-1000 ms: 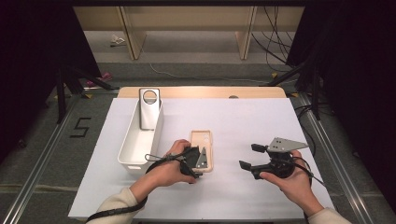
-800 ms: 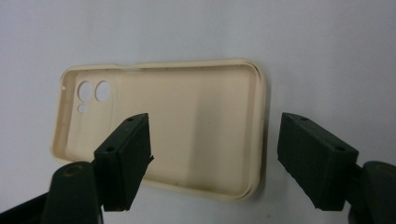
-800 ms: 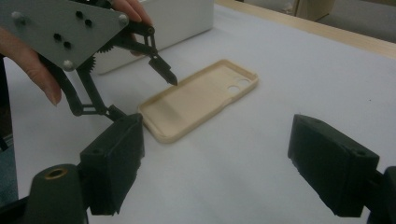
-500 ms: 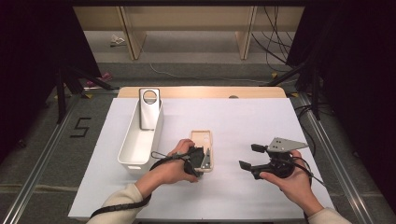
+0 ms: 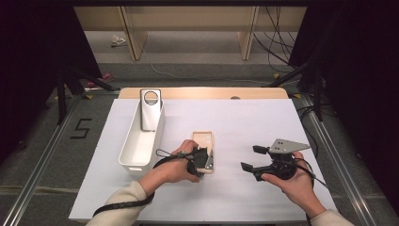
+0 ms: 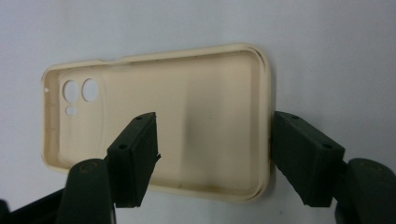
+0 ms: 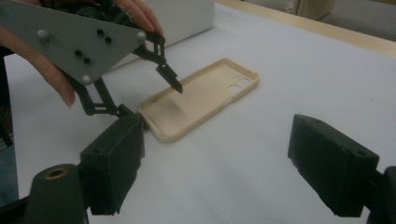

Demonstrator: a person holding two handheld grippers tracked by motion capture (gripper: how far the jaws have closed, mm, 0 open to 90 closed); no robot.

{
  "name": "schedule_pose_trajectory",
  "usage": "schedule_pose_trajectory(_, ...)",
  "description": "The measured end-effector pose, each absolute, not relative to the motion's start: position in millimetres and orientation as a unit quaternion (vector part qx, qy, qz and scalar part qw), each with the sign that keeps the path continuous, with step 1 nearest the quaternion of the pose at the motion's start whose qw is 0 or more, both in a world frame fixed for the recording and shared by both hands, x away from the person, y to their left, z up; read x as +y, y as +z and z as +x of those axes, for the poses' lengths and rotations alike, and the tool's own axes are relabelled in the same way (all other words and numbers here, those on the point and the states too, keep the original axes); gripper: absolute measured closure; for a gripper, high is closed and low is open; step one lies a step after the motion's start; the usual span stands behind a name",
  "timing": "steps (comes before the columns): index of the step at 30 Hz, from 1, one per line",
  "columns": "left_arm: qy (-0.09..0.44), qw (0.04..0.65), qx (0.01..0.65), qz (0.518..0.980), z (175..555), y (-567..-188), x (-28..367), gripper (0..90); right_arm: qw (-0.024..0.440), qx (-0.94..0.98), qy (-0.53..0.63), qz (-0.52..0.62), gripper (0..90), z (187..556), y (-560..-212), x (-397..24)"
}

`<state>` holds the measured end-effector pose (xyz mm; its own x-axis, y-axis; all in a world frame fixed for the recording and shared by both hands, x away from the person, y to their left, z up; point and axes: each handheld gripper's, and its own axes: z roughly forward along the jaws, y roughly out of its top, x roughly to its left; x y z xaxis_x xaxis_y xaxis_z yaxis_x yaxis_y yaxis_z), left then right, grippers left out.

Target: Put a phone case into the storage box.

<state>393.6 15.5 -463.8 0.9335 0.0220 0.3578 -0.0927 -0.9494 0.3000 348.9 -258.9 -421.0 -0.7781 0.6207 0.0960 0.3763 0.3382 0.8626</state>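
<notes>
Step in hand, prob.: grabbing the soft cream plastic phone case [image 5: 203, 143], lying open side up on the white table [image 5: 244, 127], just right of the long white plastic bin [image 5: 141, 139].

Left tool [image 6: 212, 149] down over the case's near end, w/ one black pad inside the case and the other outside its end wall, near the rim [image 6: 266, 116]. Jaws half wide, just been closing in on that wall, not pressing it yet. Wall between them, so no hold yet. Camera holes at the far end of the case, away from the tool.

Right tool [image 5: 250, 159] hanging above the table, well right of the case, jaws wide, nothing between them. Same wide gap in the right gripper view [image 7: 219, 158], case further off past it.

In the bin, at the end far from the case: a grey flat thing w/ a round hole [image 5: 151, 106], leaning up.

Next move, prob.: close left jaws more till both pads pinch the case wall, then lift slow. Wall thin and bendy, so could slip or fold; needs a firm, straight squeeze. Bin right beside the case, so maybe going in there; can't be sure.
</notes>
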Motion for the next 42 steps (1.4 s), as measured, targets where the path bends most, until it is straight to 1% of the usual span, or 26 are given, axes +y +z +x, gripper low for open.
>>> schedule_pose_trajectory(16, 0.13, 0.138, -0.042, 0.981, 399.2, -460.4, 11.0, 50.1, 0.124, 0.809, 0.484, 0.308, 19.7, 349.4, -421.6, -259.2)
schedule_pose_trajectory(24, 0.11, 0.129, -0.042, 0.985, 399.9, -459.6, 8.9, 57.8, 0.123, 0.809, 0.485, 0.308, 19.8, 349.4, -422.0, -258.7)
schedule_pose_trajectory(38, 0.093, 0.118, -0.046, 0.988, 399.7, -458.7, 5.5, 67.9, 0.123, 0.809, 0.485, 0.308, 19.9, 349.6, -422.3, -258.9)
schedule_pose_trajectory(42, 0.088, 0.115, -0.05, 0.988, 399.5, -458.7, 4.9, 72.7, 0.122, 0.81, 0.483, 0.308, 19.8, 349.6, -422.4, -258.8)
